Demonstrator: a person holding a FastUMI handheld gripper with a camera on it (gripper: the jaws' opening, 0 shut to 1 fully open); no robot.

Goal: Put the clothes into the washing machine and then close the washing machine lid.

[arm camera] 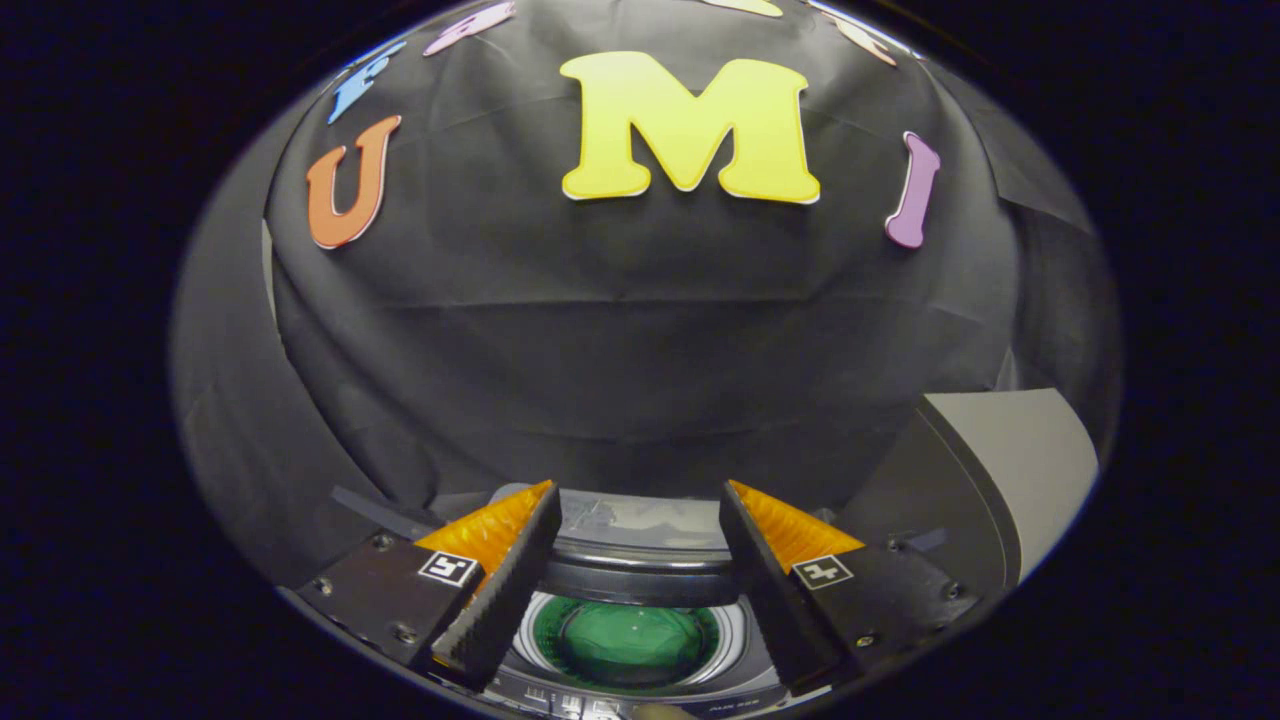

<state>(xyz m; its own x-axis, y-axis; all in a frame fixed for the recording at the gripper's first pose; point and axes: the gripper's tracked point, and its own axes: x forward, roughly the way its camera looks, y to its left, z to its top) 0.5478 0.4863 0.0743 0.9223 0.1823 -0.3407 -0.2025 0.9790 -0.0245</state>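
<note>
My gripper [640, 500] is open, its two fingers spread wide with nothing between them. Below and between the fingers sits the washing machine [640, 575], seen from above. Its round opening shows a green drum interior [625, 640] ringed by a pale rim. I cannot tell whether clothes lie inside or whether a clear lid covers the opening. A strip of control panel [600, 700] shows at the near edge of the machine.
The booth's black cloth wall [640, 330] hangs close behind the machine. A grey slab-like panel with a dark edge [1010, 470] stands to the right, beyond the right finger.
</note>
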